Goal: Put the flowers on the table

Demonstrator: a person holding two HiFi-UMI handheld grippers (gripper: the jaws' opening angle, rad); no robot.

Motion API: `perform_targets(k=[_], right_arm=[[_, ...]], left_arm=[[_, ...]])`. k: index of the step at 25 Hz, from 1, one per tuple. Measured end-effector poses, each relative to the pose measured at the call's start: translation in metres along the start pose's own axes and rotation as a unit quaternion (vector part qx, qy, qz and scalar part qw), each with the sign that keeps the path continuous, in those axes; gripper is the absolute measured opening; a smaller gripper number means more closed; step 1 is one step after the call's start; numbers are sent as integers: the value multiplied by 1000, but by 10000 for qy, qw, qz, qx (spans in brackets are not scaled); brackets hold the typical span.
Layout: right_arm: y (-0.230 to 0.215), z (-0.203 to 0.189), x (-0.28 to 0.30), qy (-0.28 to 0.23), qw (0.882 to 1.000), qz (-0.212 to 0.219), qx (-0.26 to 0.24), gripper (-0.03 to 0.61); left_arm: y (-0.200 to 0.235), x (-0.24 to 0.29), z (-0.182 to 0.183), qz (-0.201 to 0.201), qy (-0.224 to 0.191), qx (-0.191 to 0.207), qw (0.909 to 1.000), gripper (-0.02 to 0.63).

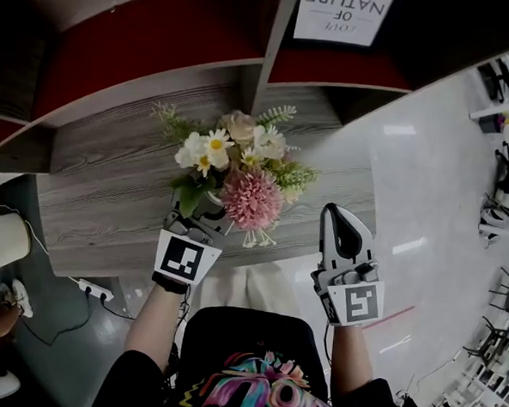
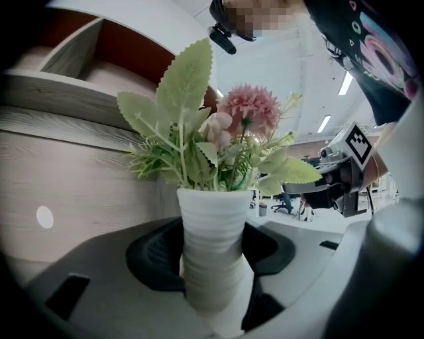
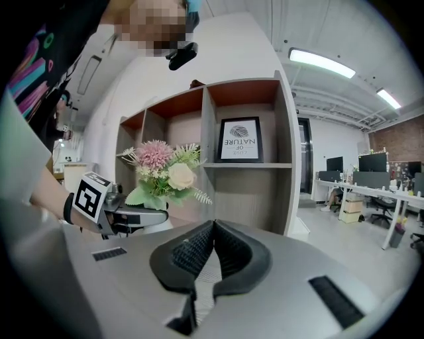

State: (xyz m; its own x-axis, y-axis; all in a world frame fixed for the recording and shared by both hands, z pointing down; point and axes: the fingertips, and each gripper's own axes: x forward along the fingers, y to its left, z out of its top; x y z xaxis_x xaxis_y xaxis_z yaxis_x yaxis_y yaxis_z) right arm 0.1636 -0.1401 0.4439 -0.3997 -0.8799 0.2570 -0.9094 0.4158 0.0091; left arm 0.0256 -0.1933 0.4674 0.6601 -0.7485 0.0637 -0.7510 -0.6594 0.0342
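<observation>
Left gripper view, centre frame: the left gripper (image 2: 213,257) is clamped on the white vase (image 2: 211,215), probably to carry the flowers (image 2: 246,109) upright, while the right gripper (image 3: 211,232) idles, jaws together.

Grey wood-grain shelving (image 3: 246,182), glossy white floor (image 1: 428,179)

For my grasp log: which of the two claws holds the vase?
The left claw, shut on the white vase; the right claw is shut and empty.

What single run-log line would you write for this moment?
left gripper: shut on white vase | flowers: in vase | right gripper: shut, empty
</observation>
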Motion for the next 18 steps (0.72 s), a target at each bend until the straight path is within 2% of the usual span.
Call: perform_targets(k=[3,6,15,18], right_arm=[[1,-6,-2,78,10000,-1,-25,14],[3,1,1,-36,9998,-84,157,14],[3,4,2,-69,9995,-143,262,14],[3,-2,0,69,9997,-119,211,14]], left_arm=[[1,0,-1,10,-112,-136,9998,255],[3,-1,-3,9,-209,-248,9995,255],[3,-3,-5,-31,-268,-209,9994,255],[2,-5,-4,-65,-277,-201,9994,259]])
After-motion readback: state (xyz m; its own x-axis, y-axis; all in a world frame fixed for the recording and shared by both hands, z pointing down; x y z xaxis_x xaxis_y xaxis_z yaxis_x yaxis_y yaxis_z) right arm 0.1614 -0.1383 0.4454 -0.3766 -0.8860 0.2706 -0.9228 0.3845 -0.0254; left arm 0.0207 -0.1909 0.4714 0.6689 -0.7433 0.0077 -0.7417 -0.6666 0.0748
